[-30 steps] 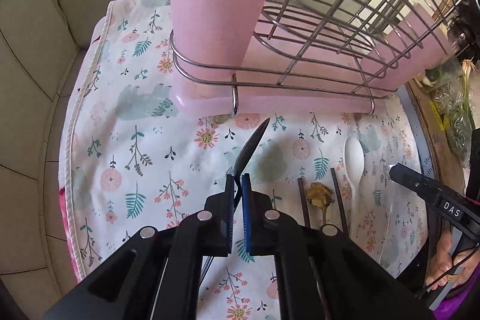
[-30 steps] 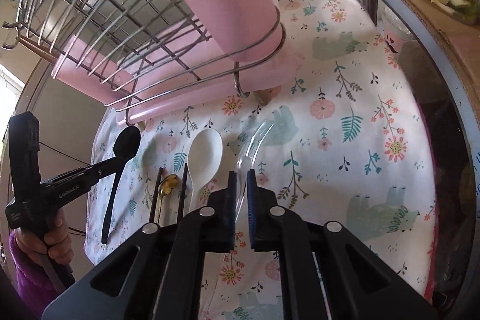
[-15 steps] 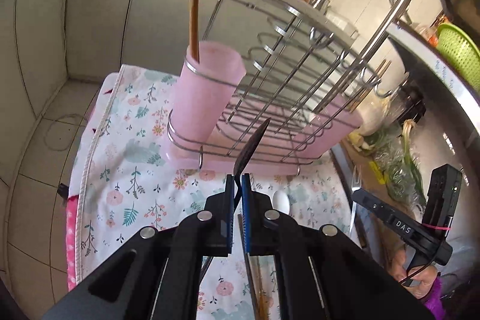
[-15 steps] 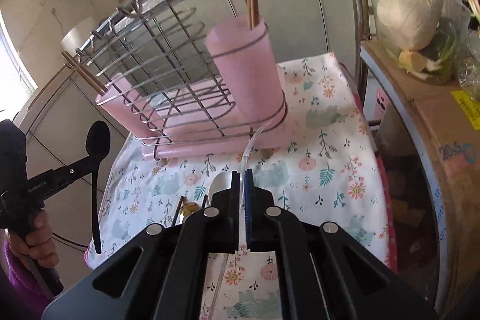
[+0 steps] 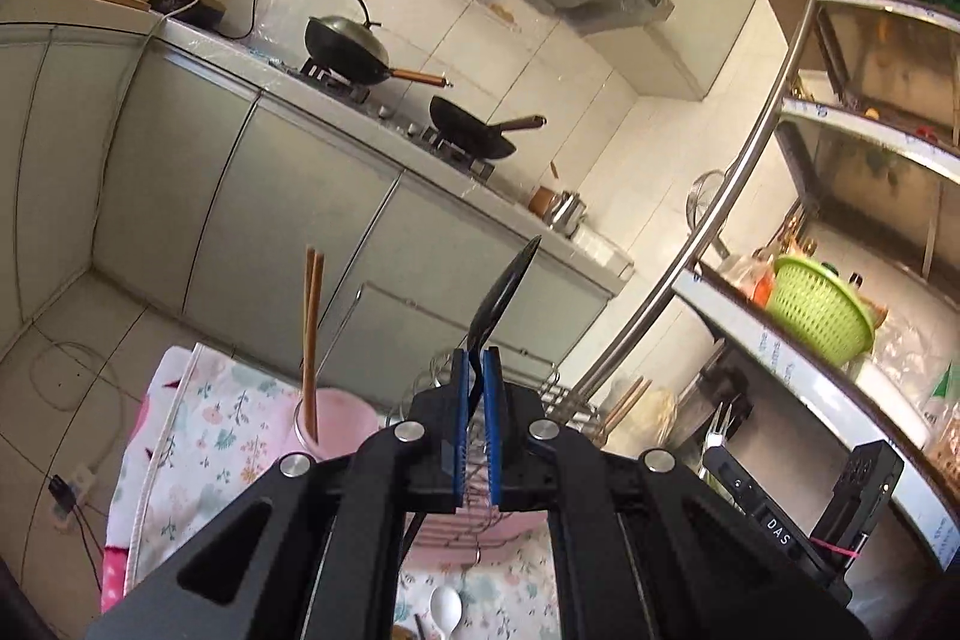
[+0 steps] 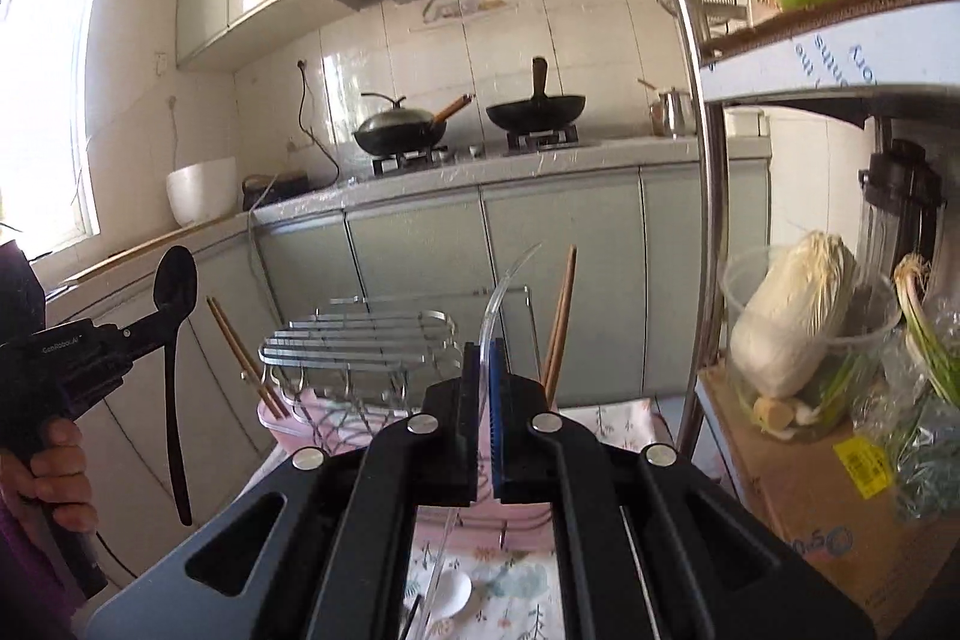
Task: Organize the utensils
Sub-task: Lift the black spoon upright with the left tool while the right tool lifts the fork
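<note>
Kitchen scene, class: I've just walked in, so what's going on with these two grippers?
A person holds a gripper in each hand. The left gripper is shut on a black spoon; the right gripper is shut on a clear spoon. Both are held above the wire rack with its pink cups. A white spoon lies on the floral cloth.

The left gripper [image 5: 475, 370] points forward, near level, with its blue-padded jaws pressed together on the neck of a black spoon [image 5: 501, 289], whose bowl sticks up past the fingertips. The right gripper [image 6: 485, 367] sits in much the same pose, jaws clamped on a clear plastic spoon [image 6: 501, 295] (its handle runs down below the fingers). In the right wrist view the person's left hand [image 6: 51, 466] wraps the left gripper's handle at the frame's left edge, with a purple sleeve [image 6: 24, 568] below it.
</note>
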Tool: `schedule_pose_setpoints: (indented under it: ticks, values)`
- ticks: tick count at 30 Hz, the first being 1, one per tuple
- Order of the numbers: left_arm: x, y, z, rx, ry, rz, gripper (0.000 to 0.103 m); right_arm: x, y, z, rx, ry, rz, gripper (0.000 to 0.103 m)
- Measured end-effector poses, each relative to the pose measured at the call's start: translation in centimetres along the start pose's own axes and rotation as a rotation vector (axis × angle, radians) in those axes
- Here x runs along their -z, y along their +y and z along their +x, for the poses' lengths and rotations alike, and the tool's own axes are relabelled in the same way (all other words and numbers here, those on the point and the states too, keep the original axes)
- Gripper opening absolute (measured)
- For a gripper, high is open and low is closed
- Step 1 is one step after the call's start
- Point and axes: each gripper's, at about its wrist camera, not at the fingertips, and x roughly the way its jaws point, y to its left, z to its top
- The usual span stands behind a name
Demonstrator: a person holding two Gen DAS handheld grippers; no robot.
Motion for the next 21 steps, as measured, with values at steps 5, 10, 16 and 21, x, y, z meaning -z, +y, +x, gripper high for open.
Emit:
schedule_pose_setpoints:
  ticks: [5, 10, 16, 21]
  values:
    - [-2.1, 0.1, 1.4, 0.031, -0.078, -0.016, 0.004, -2.5, -0.3, 0.8, 0.023, -0.099, -0.002, 0.003]
    - [-3.1, 0.1, 3.7, 0.025, -0.152, 0.003, 0.004, -3.7, -0.4, 2.5, 0.068, -0.166, -0.025, 0.003]
    - [-3.1, 0.8, 6.2, 0.011, -0.208, 0.047, 0.004, -4.1, -0.7, 4.7, 0.113, -0.201, -0.059, 0.003]
    - [-2.4, 1.8, 8.1, 0.025, -0.207, 0.059, 0.004, -3.5, -0.8, 6.6, 0.14, -0.203, -0.088, 0.003]
